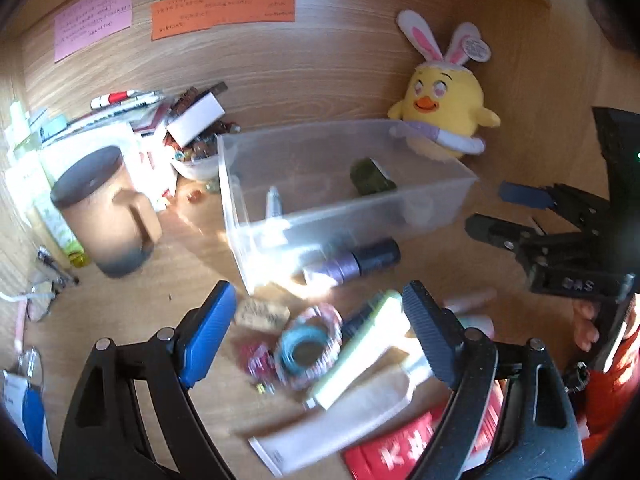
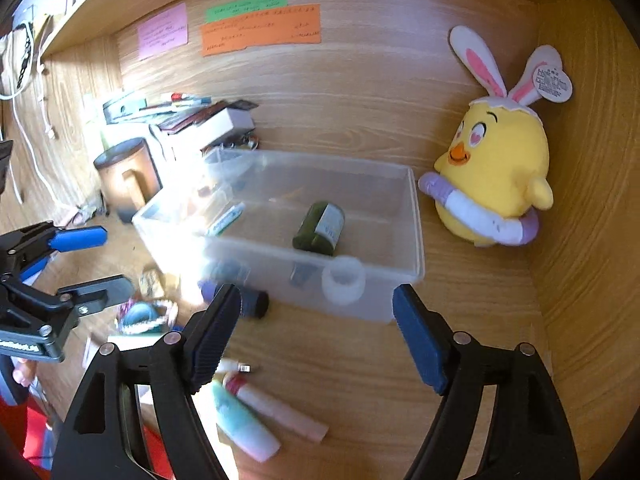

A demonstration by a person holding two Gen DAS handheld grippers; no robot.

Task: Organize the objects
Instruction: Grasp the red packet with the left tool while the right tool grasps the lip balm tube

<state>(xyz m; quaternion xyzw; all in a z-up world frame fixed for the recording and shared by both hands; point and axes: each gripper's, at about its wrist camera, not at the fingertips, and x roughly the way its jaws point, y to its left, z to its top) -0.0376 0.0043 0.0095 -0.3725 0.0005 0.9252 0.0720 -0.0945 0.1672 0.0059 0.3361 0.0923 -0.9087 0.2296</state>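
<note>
While both grippers hang empty over the clutter, the work looks to be between picks: some things already lie in the clear bin (image 2: 412, 216), others wait outside it. The left gripper (image 1: 316, 332) has its jaws spread wide with nothing between them, poised above the tape rolls (image 1: 308, 344) and the pale green tube (image 1: 360, 344) near the front edge of the surface. The right gripper (image 2: 316, 332) is likewise wide open and holds nothing; it sits over bare wood in front of the bin, with two tubes (image 2: 260, 412) lying just under its left finger.

Inside the bin lie a dark green bottle (image 2: 320, 228) on its side, a slim pen-like tube (image 2: 226, 220) toward the bin's left wall, and a small white cup (image 2: 344, 280) seen through the front wall; whether that cup is inside or pressed against the outside I cannot tell for sure. A dark purple-banded bottle (image 1: 356, 264) lies on the surface touching or just beside the bin's front wall. The bin stands toward the back of the surface, with the yellow plush chick (image 2: 500, 176) at its right end and a brown lidded mug (image 1: 108, 208) well off to its left.

I judge the next move to be a descent by the left gripper onto the tape rolls or the green tube: it calls for centring the jaws on one item only, since the pile is crowded and overlapping, then closing, lifting clear and carrying over the bin's front wall.
</note>
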